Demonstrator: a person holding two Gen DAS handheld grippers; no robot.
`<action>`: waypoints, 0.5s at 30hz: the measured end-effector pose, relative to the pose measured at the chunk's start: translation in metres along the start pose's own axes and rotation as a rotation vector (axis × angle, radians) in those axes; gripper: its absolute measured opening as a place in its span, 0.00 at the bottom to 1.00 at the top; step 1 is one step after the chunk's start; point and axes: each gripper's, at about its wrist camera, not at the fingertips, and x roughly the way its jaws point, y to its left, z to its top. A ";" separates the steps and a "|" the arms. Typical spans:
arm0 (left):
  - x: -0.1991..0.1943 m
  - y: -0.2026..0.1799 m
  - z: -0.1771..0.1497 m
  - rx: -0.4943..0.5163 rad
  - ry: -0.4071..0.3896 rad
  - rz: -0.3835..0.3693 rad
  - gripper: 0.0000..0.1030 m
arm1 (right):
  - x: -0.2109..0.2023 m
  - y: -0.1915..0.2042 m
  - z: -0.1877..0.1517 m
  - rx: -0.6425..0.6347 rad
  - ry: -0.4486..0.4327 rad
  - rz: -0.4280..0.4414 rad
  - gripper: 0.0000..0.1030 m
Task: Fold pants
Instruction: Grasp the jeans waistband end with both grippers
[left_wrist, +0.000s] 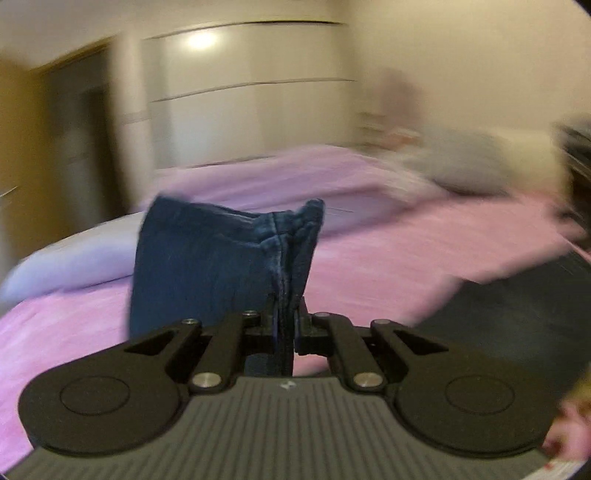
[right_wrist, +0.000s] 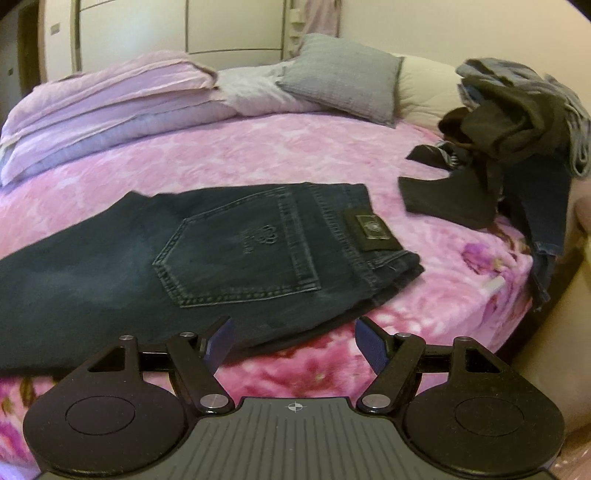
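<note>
Jeans (right_wrist: 229, 258) lie on the bed (right_wrist: 258, 155); my left gripper (left_wrist: 285, 317) pinches the leg end for folding, right gripper (right_wrist: 293, 345) fingers spread.

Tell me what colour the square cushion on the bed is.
Grey; the square textured cushion shows best in the right wrist view.

I count one pair of jeans (right_wrist: 207, 254) laid flat on one bed (right_wrist: 258, 155). One grey cushion (right_wrist: 343, 77) sits by one cream pillow (right_wrist: 424, 88). One stack of folded lilac bedding (right_wrist: 110, 103) lies at the left. One heap of dark clothes (right_wrist: 517, 129) is at the right; I can't count its pieces.
</note>
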 end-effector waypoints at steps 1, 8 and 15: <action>0.007 -0.024 -0.007 0.033 0.026 -0.067 0.06 | 0.000 -0.003 0.000 0.008 -0.002 0.000 0.67; 0.037 -0.096 -0.075 0.008 0.251 -0.251 0.19 | 0.003 -0.006 -0.002 0.062 0.014 0.071 0.67; -0.009 -0.022 -0.050 -0.212 0.237 -0.226 0.35 | 0.024 0.032 0.008 0.374 0.051 0.582 0.67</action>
